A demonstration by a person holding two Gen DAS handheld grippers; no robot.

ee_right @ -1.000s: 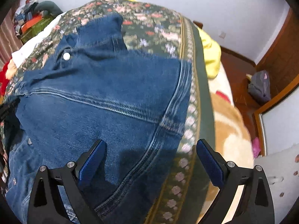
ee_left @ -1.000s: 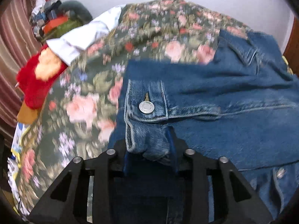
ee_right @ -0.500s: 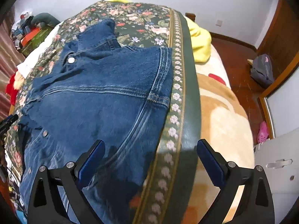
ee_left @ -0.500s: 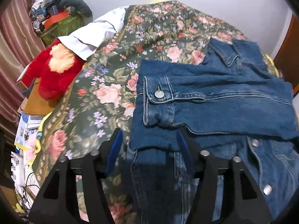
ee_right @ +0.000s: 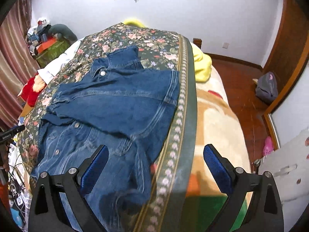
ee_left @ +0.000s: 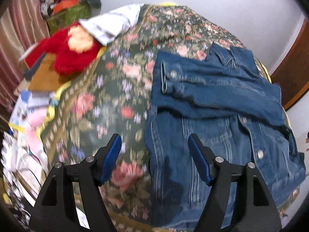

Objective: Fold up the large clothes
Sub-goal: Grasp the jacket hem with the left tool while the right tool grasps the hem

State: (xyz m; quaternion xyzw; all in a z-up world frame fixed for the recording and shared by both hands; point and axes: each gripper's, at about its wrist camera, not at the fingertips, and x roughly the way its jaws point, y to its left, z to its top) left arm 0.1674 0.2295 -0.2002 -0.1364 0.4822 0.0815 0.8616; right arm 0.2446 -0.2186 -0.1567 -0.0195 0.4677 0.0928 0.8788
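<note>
Denim jacket (ee_left: 222,104) – thick, stitched seams, metal snaps – lies on the floral blanket (ee_left: 119,89), sleeve (ee_left: 193,81) folded across the chest, cuff w/ button at its left end; collar (ee_right: 123,58) points to the far wall. L gripper (ee_left: 155,150): jaws have just been opening, now spread wide w/ nothing between them; 1 s ago they pinched the cuff. It has since pulled back above the hem. R gripper (ee_right: 156,158) also gaping, empty, hovering over jacket's right edge and blanket border – further back than before. Around: red plush (ee_left: 73,52) and white cloth (ee_left: 114,25) at bed's left, yellow pillow (ee_right: 202,65) on the right. Nothing blocks the jacket.
</note>
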